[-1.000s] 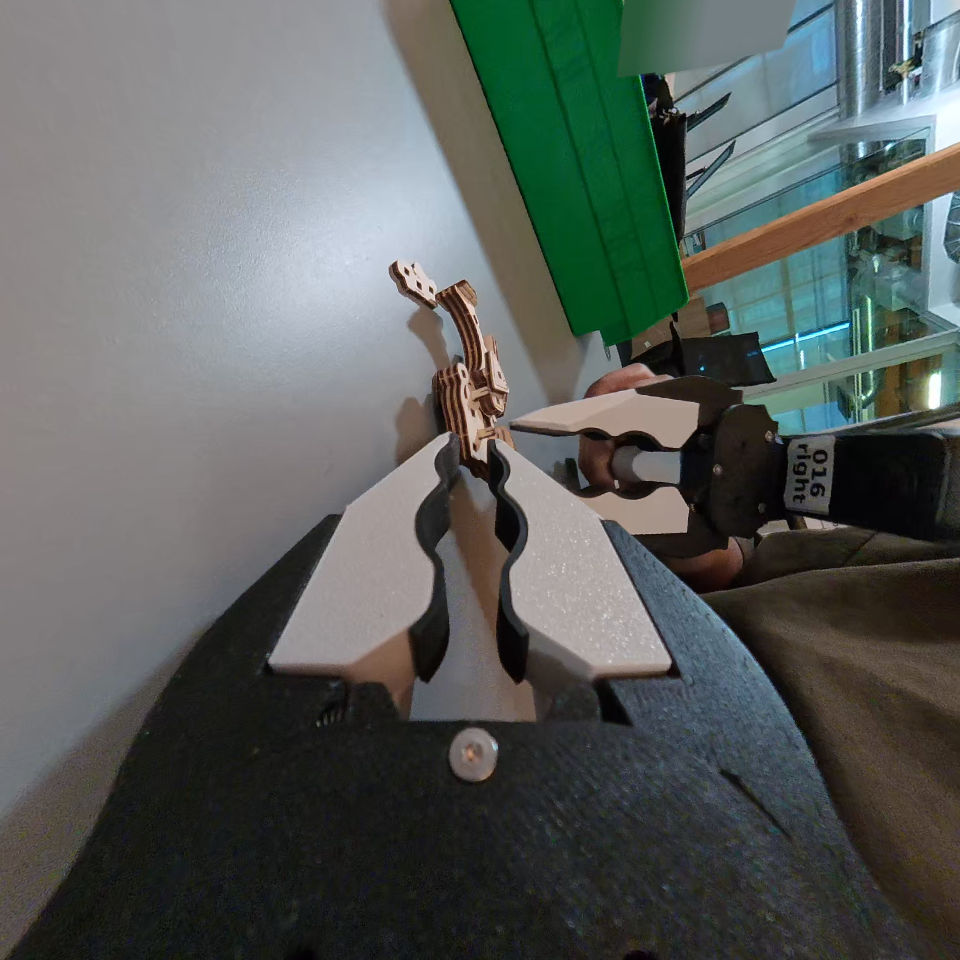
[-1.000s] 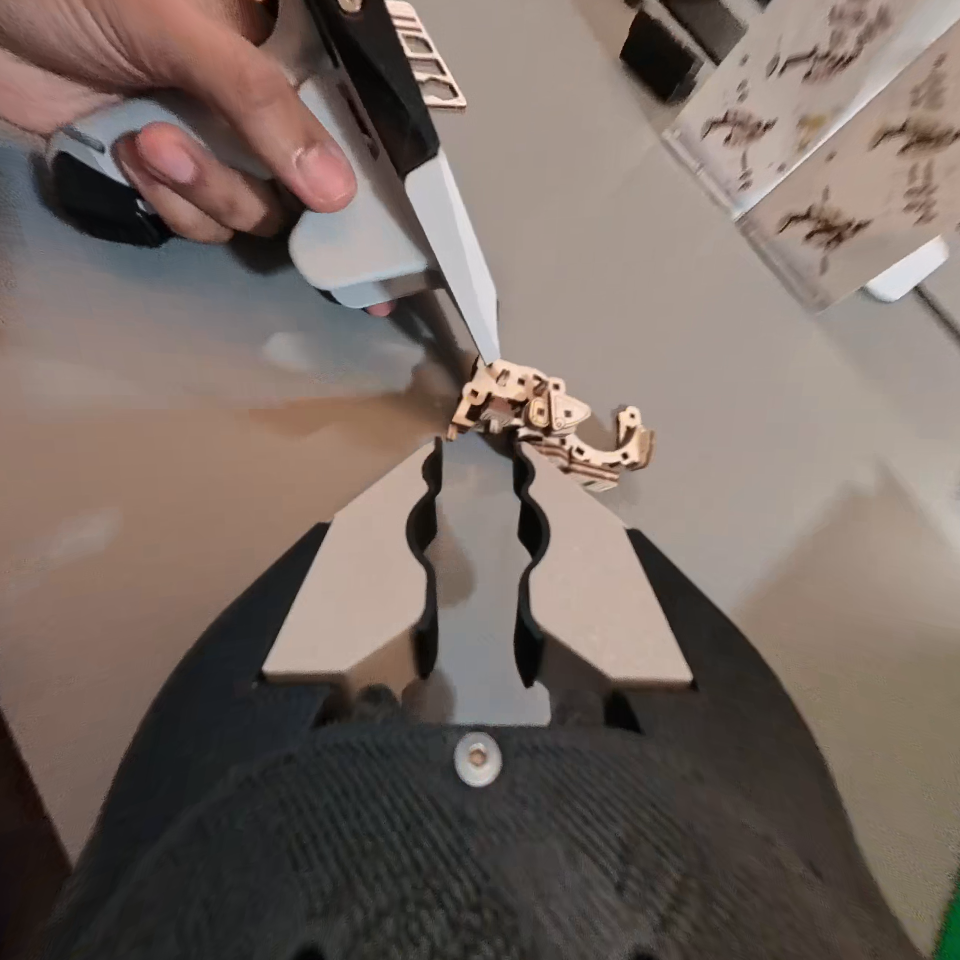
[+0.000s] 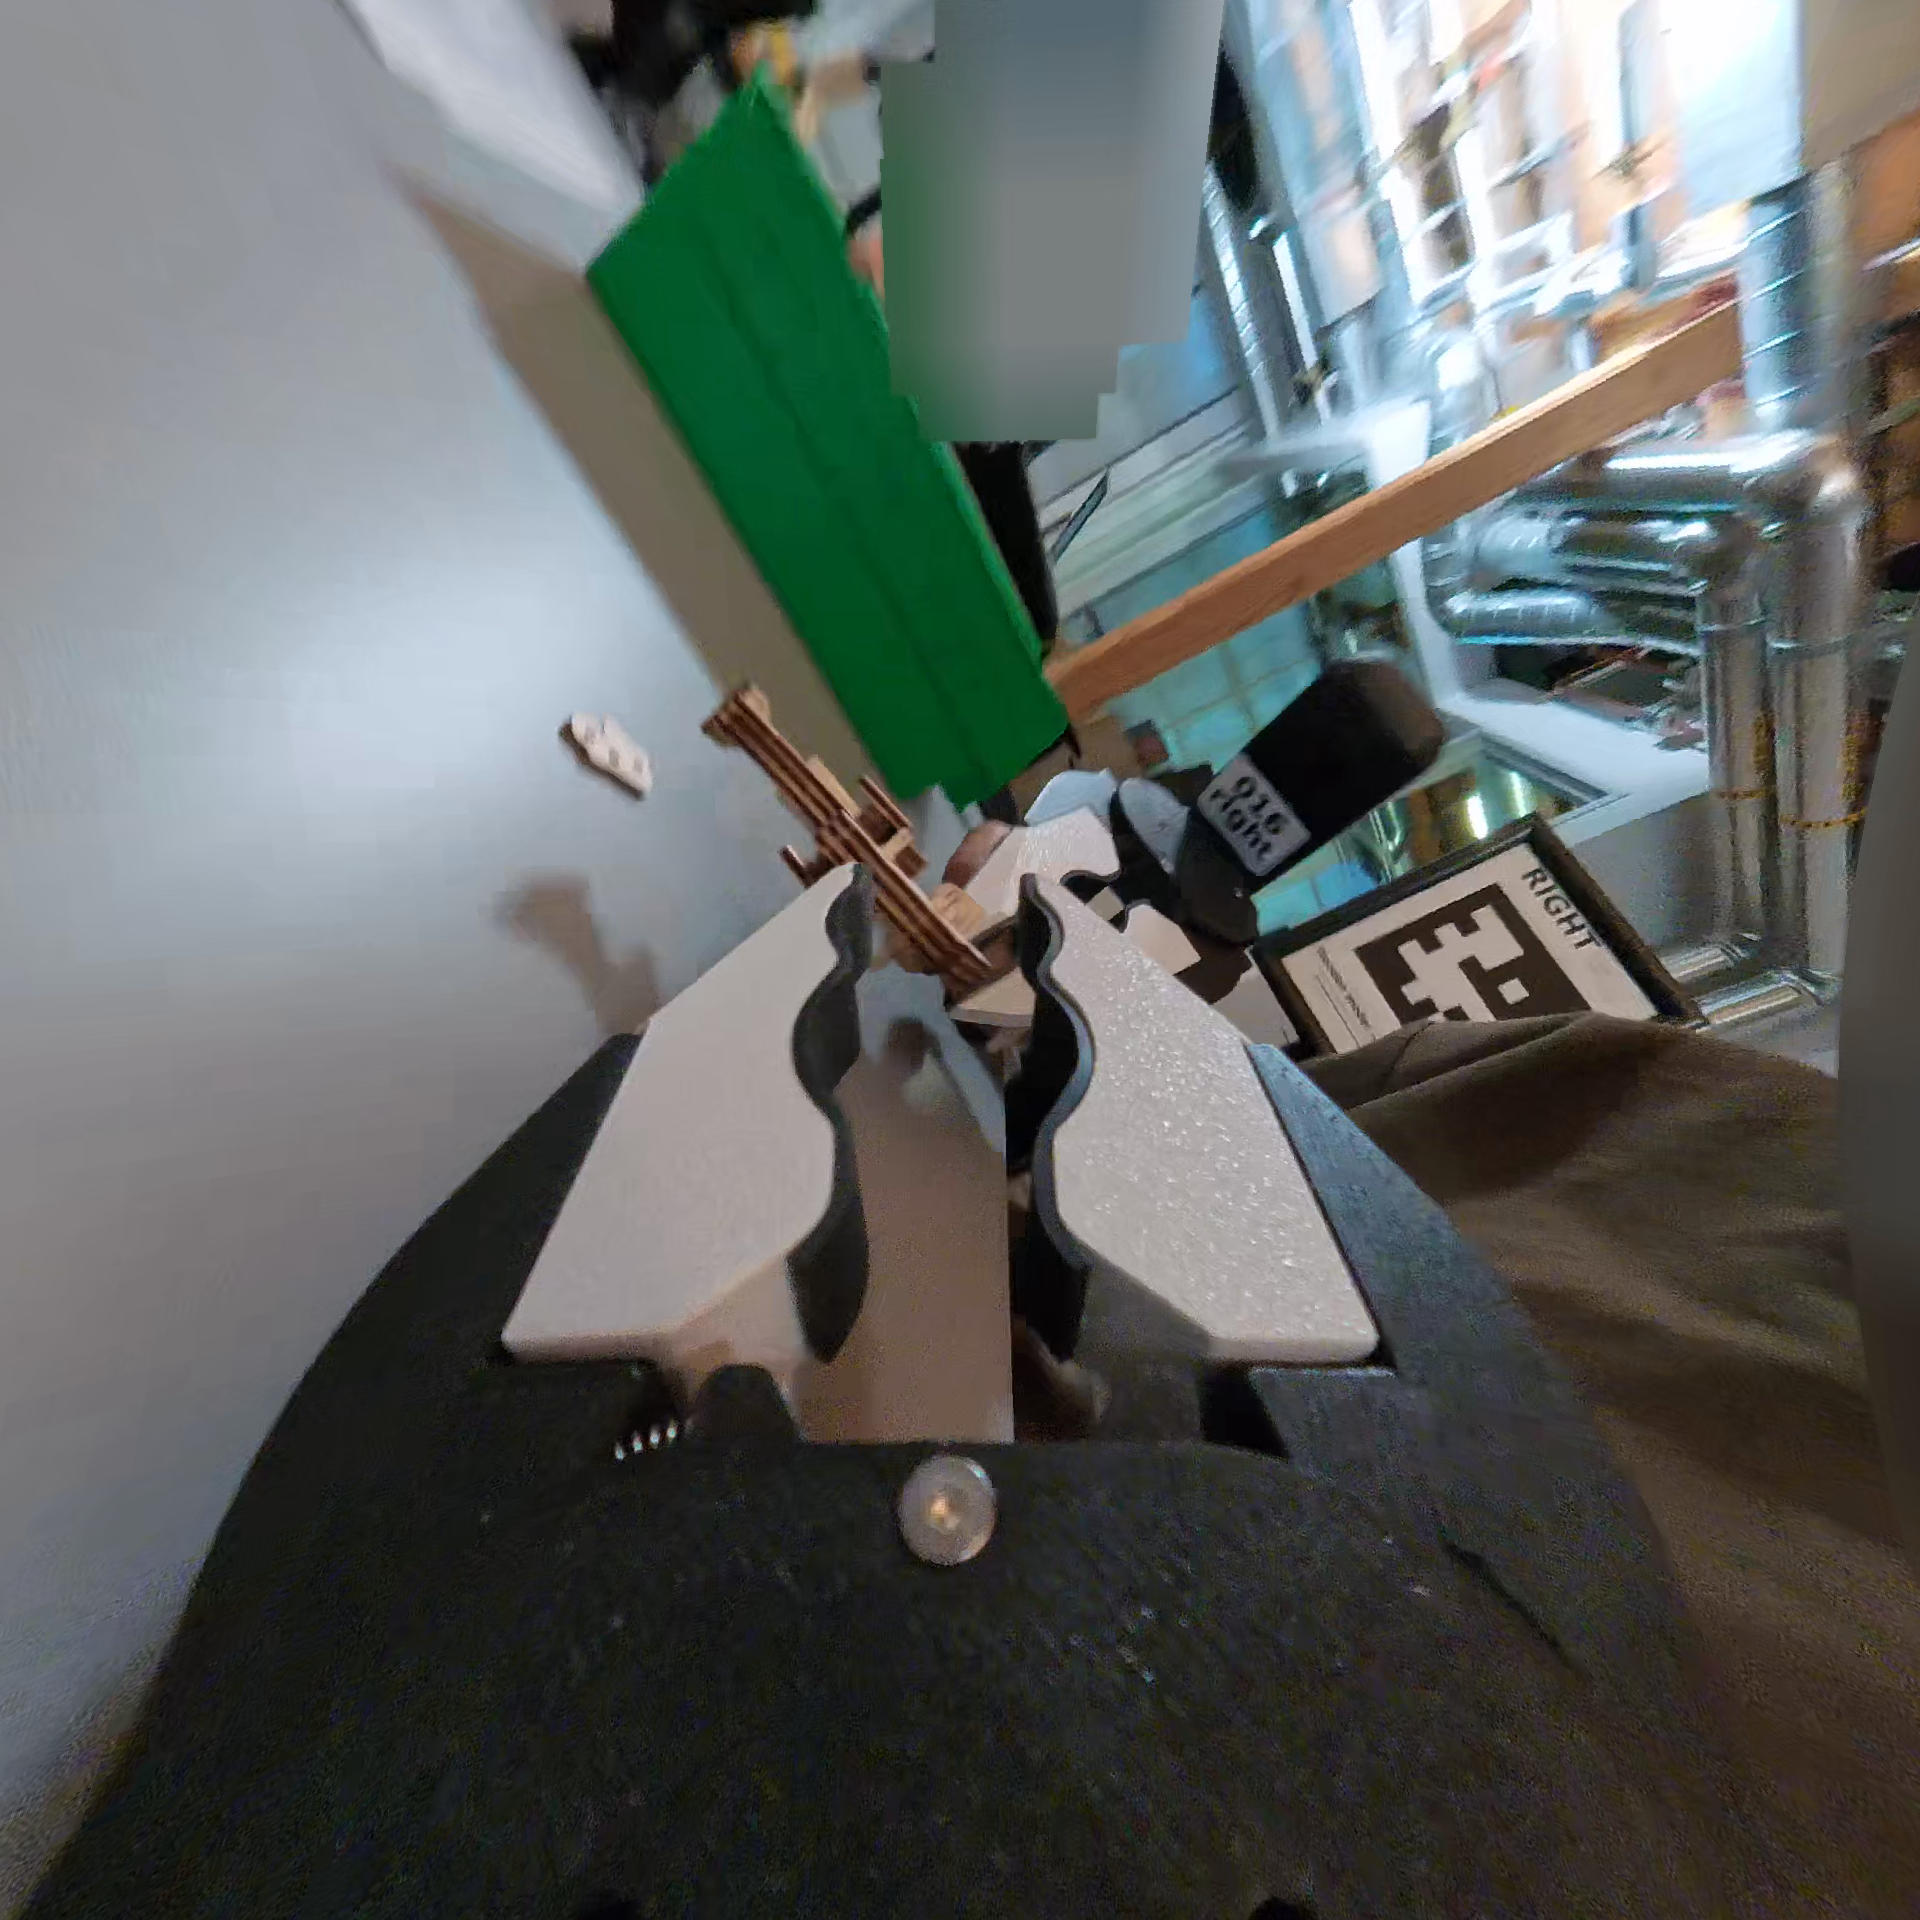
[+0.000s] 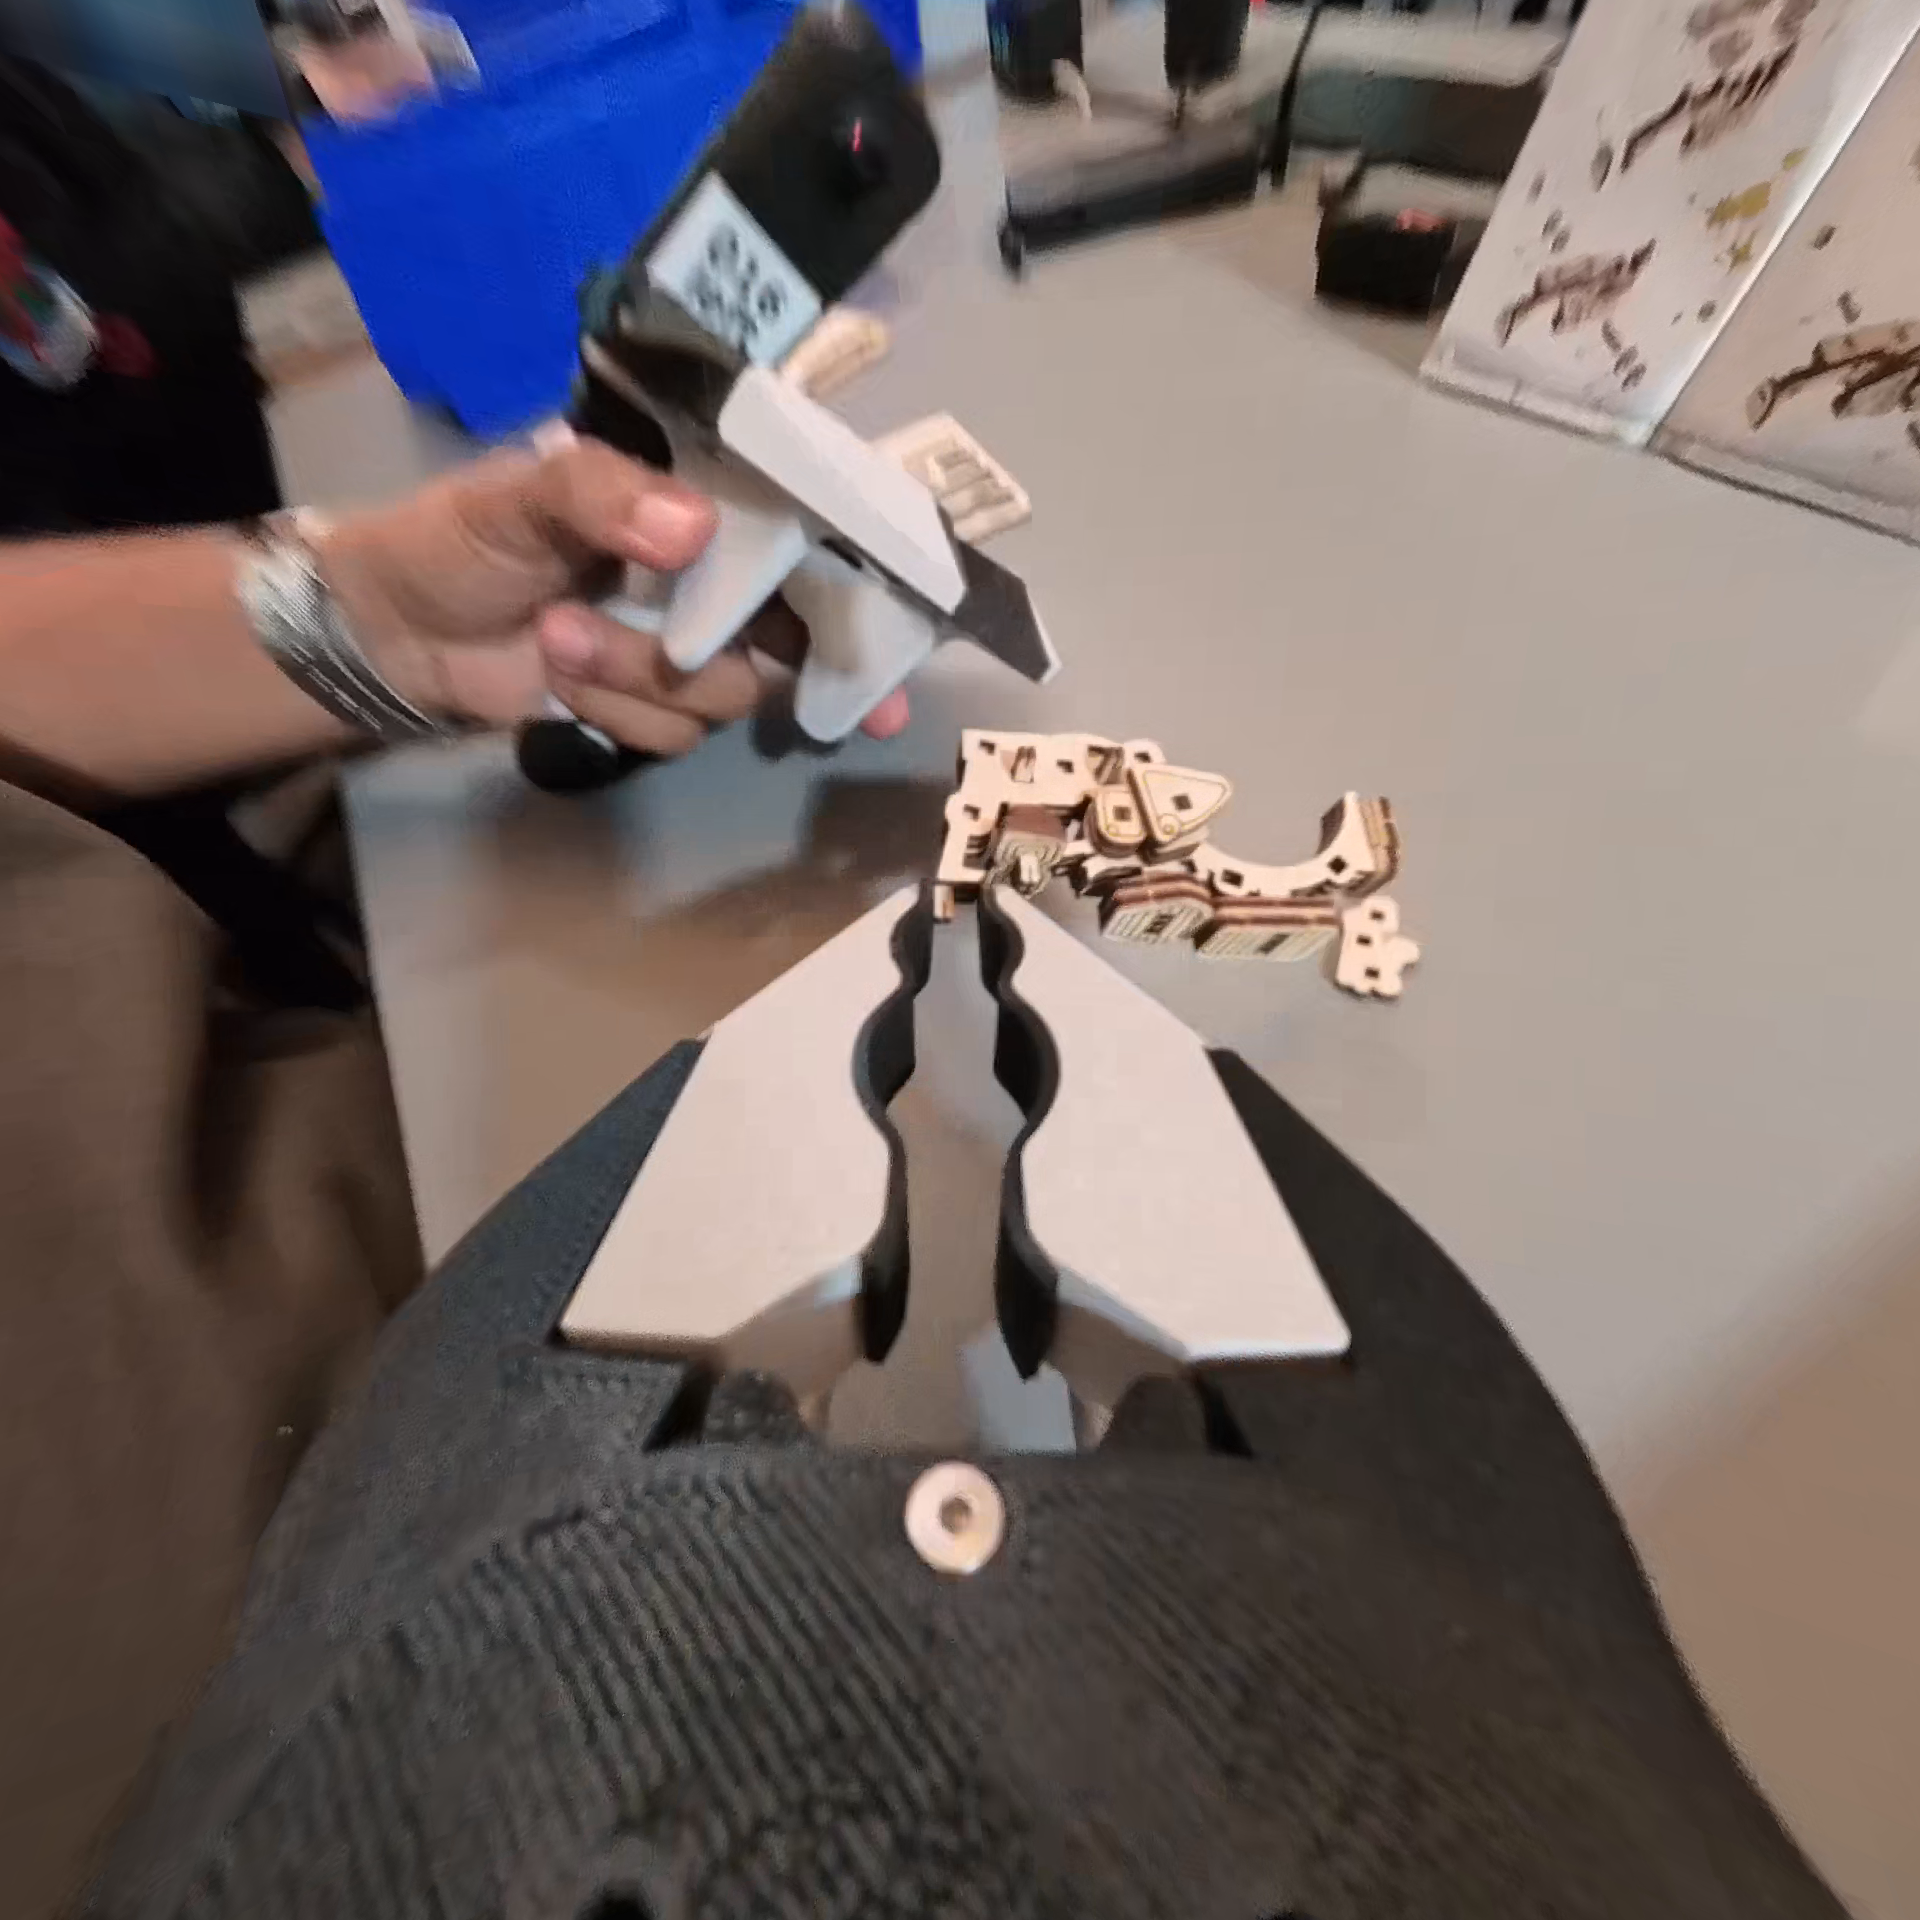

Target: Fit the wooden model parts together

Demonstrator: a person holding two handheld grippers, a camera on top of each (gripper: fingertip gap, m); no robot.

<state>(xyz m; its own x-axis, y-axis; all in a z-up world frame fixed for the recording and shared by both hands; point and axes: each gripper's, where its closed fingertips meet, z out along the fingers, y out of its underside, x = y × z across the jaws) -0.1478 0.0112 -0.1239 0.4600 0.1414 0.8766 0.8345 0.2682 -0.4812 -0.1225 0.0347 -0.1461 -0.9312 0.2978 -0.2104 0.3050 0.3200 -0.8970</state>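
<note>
The wooden model assembly [image 4: 1132, 831], pale laser-cut plywood with a curved hooked end, hangs just above the grey table [image 4: 1507, 623]. My right gripper [image 4: 958, 902] is shut on a thin tab at its near edge. A small separate wooden piece [image 4: 1374, 951] sits by the hooked end and also shows in the left wrist view [image 3: 608, 753]. My left gripper [image 3: 940, 894] is open and empty, with the assembly [image 3: 831, 821] just beyond its tips. In the right wrist view the left gripper [image 4: 1023, 649] is held by a hand above and left of the assembly, apart from it.
A green board [image 3: 831, 468] leans at the table's far side. A blue bin [image 4: 499, 208] and a sheet of wooden parts [image 4: 966, 478] lie behind the left gripper. Printed instruction sheets [image 4: 1714, 260] stand at the right. A marker card [image 3: 1455, 966] rests near the person's lap.
My left gripper has let go of the assembly, opened and pulled back up and left. My right gripper has closed on the assembly and now holds it alone.
</note>
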